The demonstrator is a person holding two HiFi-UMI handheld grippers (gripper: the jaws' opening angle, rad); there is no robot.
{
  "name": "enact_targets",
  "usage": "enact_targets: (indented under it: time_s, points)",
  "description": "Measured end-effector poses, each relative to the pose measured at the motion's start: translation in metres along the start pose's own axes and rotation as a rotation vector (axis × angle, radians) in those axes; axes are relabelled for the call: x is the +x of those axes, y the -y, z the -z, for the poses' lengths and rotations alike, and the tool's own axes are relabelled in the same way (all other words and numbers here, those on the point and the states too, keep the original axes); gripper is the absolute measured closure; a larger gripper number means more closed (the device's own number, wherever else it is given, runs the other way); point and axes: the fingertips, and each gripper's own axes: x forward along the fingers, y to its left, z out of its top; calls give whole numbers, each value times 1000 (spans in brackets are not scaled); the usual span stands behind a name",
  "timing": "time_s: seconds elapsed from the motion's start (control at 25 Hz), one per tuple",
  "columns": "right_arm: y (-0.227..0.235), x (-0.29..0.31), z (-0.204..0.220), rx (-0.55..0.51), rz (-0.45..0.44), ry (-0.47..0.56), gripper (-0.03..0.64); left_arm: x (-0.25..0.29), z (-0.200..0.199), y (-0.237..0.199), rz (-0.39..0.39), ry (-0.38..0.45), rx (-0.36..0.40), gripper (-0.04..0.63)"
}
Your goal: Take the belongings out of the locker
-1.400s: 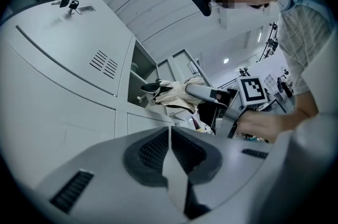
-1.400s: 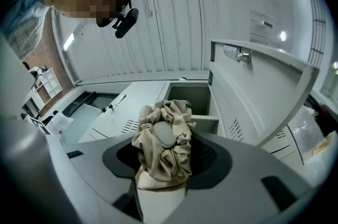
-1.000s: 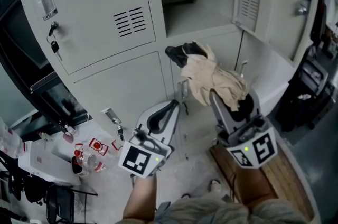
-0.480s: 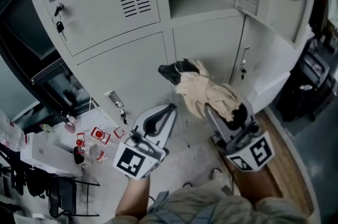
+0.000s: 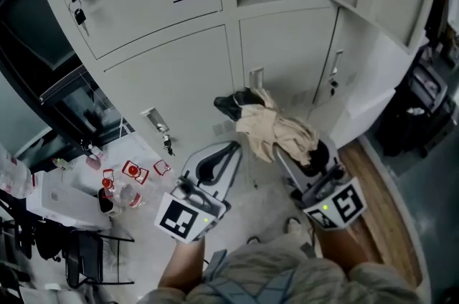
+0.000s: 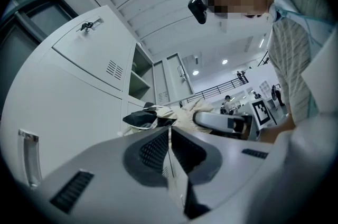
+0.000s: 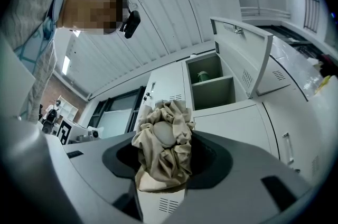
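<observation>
Holding the cloth bundle (image 7: 160,157) clear of the locker, w/ my right gripper (image 5: 295,152) clamped on its near end; beige folds fill the gap btw. the jaws. Left gripper (image 6: 169,136): jaws together, nothing in them, carried just beside the right one, on its left.

Key relation: the bundle runs fwd from the right gripper's tips, long axis approx. along the jaw line, toward the lockers. Its far end is a dark piece (image 5: 233,103) that hangs free, above and near the left gripper's tips. The left gripper is thus the nearer one for a support grip on that loose end, if wanted. I judge a one-gripper carry adequate, the cloth looking light and limp, though the dark piece could slip out.

Around: my legs below. On the floor at left, red-capped bottles (image 5: 118,195) and small clutter, well apart from the bundle. Straight ahead, a closed lower locker door (image 5: 179,84) w/ keys (image 5: 166,145) in its lock; I judge it would block any fwd swing.

Farthest: the open compartment (image 7: 211,83), well above the bundle, its door (image 7: 248,59) swung out to the right. A small greenish item (image 7: 203,76) sits on its shelf, too small to ID, so I judge the task unfinished. No set-down surface shows in any view.
</observation>
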Motion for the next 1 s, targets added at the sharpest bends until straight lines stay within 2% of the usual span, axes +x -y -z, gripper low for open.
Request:
enact_targets:
  time_s: [0.12,0.44,1.0]
  points:
    - [-5,5,1,36,1,-9,400,-4,2,-3,-9,-1,-9,592]
    - [-16,13,12,17,-36,-39,400,-13,9,-12,-38,3,-28,592]
    - [-10,19,26,-5,-62,-75,400,-4,19,-20,-31,0,-48,592]
